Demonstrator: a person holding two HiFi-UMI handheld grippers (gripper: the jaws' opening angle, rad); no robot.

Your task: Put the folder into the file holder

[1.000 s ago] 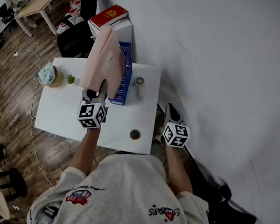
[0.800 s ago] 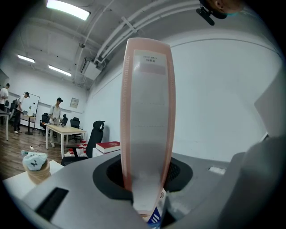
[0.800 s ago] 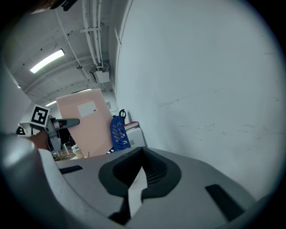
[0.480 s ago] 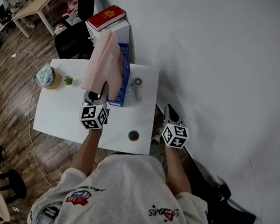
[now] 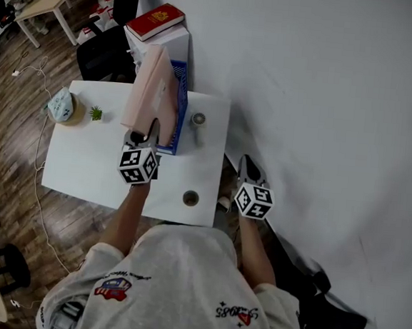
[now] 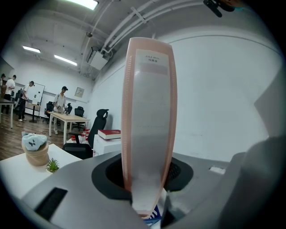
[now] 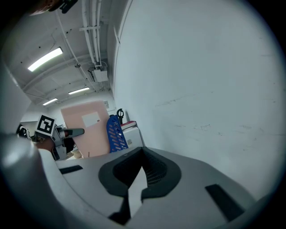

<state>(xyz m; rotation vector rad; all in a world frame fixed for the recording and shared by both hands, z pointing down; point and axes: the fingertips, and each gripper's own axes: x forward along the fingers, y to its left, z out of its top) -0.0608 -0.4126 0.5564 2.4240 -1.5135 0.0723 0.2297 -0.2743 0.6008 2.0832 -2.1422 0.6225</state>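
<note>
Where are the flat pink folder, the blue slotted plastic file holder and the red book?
Flat pink folder (image 5: 152, 91): head view, middle of its broad face.
Blue slotted plastic file holder (image 5: 181, 113): head view, its side wall.
Red book (image 5: 155, 21): head view, centre of its cover.

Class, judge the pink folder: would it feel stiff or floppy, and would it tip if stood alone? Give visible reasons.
Probably stiff: held only near its bottom edge, the folder stands straight, with no sag. Likely tippy alone: it is tall and narrow at the spine. The file holder walls should steady it, I expect.
</note>
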